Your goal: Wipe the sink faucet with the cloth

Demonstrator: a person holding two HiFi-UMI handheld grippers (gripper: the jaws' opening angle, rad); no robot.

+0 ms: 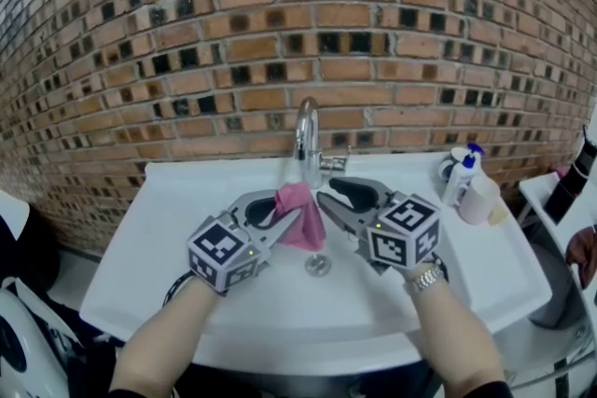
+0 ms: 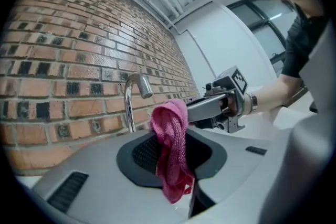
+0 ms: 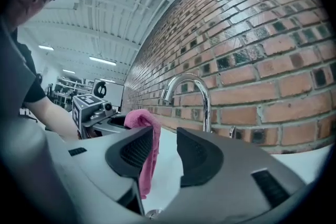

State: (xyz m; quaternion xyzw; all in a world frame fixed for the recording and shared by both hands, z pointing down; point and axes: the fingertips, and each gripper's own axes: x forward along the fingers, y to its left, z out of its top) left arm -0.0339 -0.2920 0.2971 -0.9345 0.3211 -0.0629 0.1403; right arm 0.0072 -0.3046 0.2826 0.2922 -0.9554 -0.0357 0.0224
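Cloth (image 1: pixel 300 217) is pink and it's clamped in the left gripper (image 1: pixel 279 212), jaws squeezed right onto it. Most of it hangs down loose below the pads, and a bunched bit sticks out on top. It's hanging over the bowl of the white sink (image 1: pixel 159 247), a bit in front of the faucet (image 1: pixel 307 131) and not touching it as far as I can see. The drain (image 1: pixel 318 266) sits below and slightly to the right of it.

Right gripper (image 1: pixel 328 193) is just beside the cloth on the other side, jaws spread apart with nothing between them. From its own camera the cloth sits behind its left jaw, not in the gap, and you look through the gap at the chrome spout curving over. Both grippers point at the brick wall (image 1: pixel 280 23) behind the sink, pretty much level.

Over on the right side of the sink top is a white bottle with a blue cap (image 1: pixel 461 176), well away from the action. Person's got a metal watch (image 1: pixel 427 277) on the right wrist
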